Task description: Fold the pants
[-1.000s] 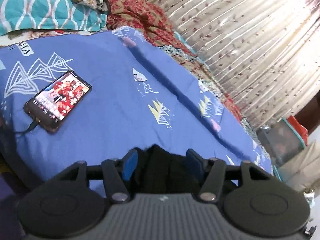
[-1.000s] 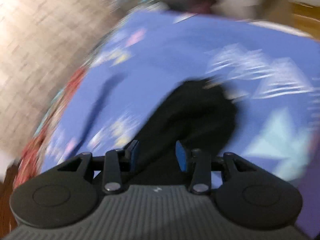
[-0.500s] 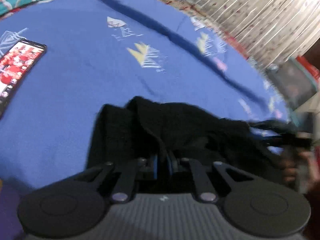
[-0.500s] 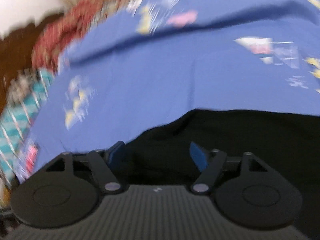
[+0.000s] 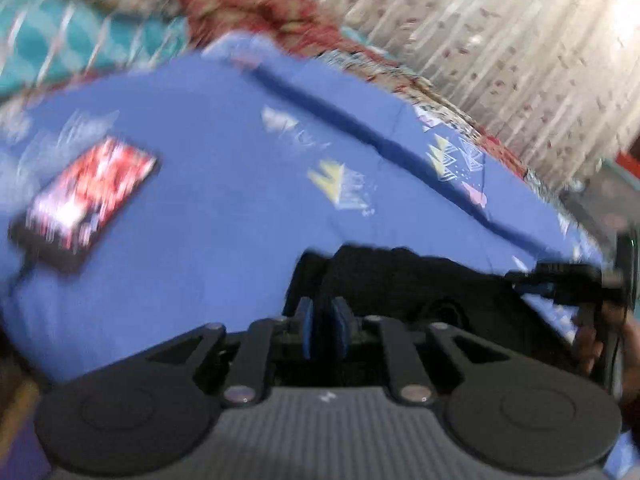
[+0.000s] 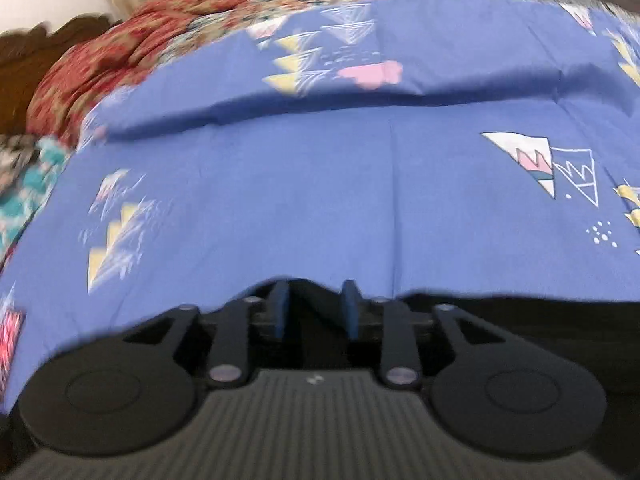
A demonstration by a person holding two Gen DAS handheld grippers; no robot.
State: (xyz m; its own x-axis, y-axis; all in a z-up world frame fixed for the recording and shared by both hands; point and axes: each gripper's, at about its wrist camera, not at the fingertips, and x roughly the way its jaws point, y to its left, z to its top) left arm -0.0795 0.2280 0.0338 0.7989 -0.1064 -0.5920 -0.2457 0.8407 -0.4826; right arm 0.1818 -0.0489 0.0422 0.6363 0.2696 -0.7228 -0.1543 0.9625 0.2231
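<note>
No words or brand names can be read here; the pictures are blurry, and the phone (image 5: 86, 200) only shows red and white smears on its screen. It lies flat on the blue sheet (image 5: 224, 184), toward the sheet's left edge.

The black pants (image 5: 404, 280) lie bunched on the sheet at its near edge. The left gripper (image 5: 323, 324) is low over them, tipped a little to one side. Its two blue fingers (image 5: 307, 326) are almost together and pinch a fold of the black cloth.

The right gripper (image 6: 313, 312) points across the sheet toward the far edge, where a red flowery blanket (image 6: 120, 60) lies. Its fingers (image 6: 280, 308) are partly apart with black cloth between them. I cannot tell if they pinch it. In the left view, this gripper sits at the pants' right end, with a hand (image 5: 592, 340) holding it.
</note>
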